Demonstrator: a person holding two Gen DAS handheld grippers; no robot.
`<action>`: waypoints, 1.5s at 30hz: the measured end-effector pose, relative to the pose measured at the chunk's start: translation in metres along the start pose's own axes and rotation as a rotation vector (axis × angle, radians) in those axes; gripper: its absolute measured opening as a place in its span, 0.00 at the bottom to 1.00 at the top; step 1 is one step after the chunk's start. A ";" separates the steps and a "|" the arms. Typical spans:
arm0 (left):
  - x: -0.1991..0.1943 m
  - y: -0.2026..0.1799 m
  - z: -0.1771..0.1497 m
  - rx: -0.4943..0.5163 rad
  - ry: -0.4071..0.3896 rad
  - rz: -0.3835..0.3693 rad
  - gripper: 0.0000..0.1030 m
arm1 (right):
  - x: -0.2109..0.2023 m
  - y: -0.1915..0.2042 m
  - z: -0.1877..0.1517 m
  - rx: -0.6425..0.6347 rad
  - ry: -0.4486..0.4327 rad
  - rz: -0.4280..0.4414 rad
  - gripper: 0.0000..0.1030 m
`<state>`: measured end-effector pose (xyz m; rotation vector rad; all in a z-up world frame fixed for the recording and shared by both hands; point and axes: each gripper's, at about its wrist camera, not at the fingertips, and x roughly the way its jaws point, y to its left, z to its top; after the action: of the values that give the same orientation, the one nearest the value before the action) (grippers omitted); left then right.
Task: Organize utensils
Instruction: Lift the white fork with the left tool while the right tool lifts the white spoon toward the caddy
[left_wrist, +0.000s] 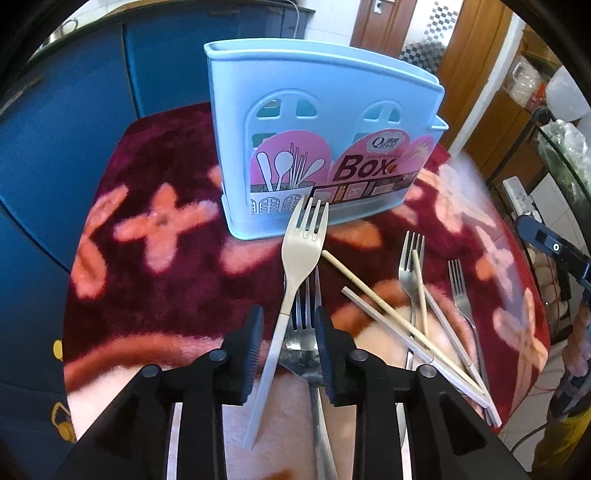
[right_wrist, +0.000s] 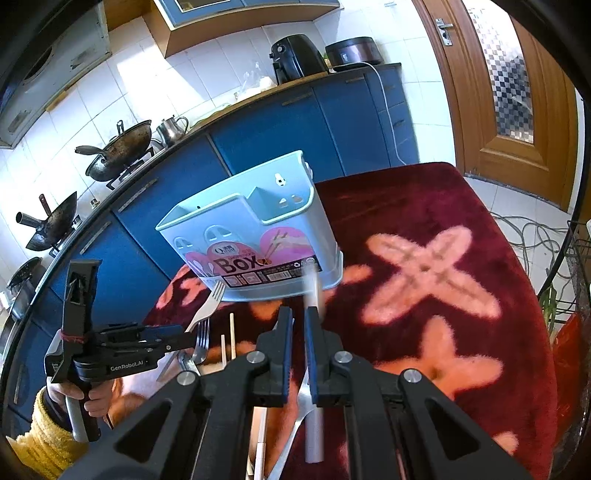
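Now | left gripper (left_wrist: 288, 343) fingers spread, beige fork (left_wrist: 301, 245) between | right gripper (right_wrist: 299, 343) fingers pinching grey handle (right_wrist: 314, 432)

woks (right_wrist: 122, 147), kettle (right_wrist: 171, 129), air fryer (right_wrist: 295, 59), wooden door (right_wrist: 517, 92).

A blue utensil box (left_wrist: 325, 147) stands at twelve o'clock of the left gripper (left_wrist: 288, 343), walling off the way ahead on the red blanket (left_wrist: 147, 295). Bare blanket lies open from nine to eleven o'clock. Crossed chopsticks (left_wrist: 388, 314) and metal forks (left_wrist: 458, 291) clutter the two-to-four o'clock side.
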<state>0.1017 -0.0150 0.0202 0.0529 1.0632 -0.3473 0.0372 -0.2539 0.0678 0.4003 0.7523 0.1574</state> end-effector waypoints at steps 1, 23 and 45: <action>0.001 0.000 0.000 0.004 0.001 -0.002 0.29 | 0.001 0.000 0.000 0.001 0.001 0.000 0.09; 0.001 0.015 0.003 -0.053 -0.045 -0.074 0.05 | 0.069 -0.024 -0.005 0.005 0.256 -0.074 0.22; -0.045 0.017 -0.003 -0.124 -0.215 -0.133 0.05 | 0.101 -0.020 0.003 -0.008 0.363 -0.120 0.07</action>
<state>0.0845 0.0133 0.0552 -0.1633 0.8746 -0.3972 0.1120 -0.2449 -0.0018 0.3209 1.1302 0.1212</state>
